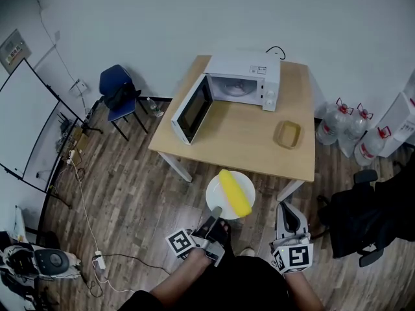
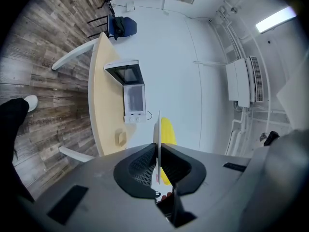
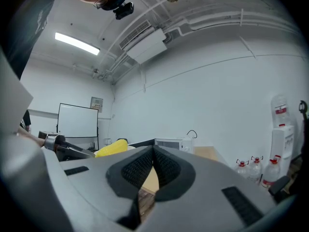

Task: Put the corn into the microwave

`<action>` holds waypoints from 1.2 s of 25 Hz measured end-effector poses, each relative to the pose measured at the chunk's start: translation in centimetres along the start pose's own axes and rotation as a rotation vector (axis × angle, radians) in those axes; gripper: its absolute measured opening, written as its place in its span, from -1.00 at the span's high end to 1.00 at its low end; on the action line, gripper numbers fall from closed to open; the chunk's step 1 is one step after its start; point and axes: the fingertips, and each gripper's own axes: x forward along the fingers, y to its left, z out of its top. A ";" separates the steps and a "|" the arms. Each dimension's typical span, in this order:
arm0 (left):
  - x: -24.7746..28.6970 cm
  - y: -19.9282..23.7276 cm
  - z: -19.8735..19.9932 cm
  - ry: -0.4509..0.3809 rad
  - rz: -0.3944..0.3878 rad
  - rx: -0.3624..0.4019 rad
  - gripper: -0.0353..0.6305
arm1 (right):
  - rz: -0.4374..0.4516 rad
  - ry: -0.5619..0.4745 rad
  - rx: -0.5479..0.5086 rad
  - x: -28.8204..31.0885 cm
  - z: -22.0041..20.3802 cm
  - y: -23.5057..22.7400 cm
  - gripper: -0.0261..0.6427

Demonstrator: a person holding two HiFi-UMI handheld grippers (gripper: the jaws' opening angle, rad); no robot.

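The left tongs (image 1: 217, 211) are clamped on the rim of a round white plate (image 1: 213, 197), held in the air just off the near edge of the light wooden table (image 1: 246, 141). A yellow corn cob (image 1: 235, 193) lies on the plate. The white microwave oven (image 1: 243, 76) stands at the table's far side, its door (image 1: 192, 109) swung open. The right tongs (image 3: 153, 150) are closed and empty.
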 end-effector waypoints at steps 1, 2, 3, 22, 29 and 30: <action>0.4 0.1 0.3 0.003 0.001 -0.002 0.82 | -0.005 0.004 0.002 0.4 -0.1 -0.1 0.74; 0.9 0.3 0.7 0.006 0.005 -0.004 0.82 | -0.010 0.009 0.003 0.9 -0.3 -0.3 0.74; 1.4 0.6 1.1 0.011 0.008 -0.006 0.82 | -0.015 0.014 0.003 1.4 -0.4 -0.5 0.74; 17.4 3.8 12.0 0.112 0.011 -0.031 0.82 | -0.105 0.139 0.030 17.7 -1.3 -6.2 0.74; 22.1 4.4 16.4 0.147 0.018 -0.047 0.82 | -0.126 0.166 0.036 23.9 -0.8 -6.9 0.74; 22.7 4.5 17.1 0.151 0.019 -0.049 0.82 | -0.129 0.168 0.037 24.8 -0.7 -6.9 0.74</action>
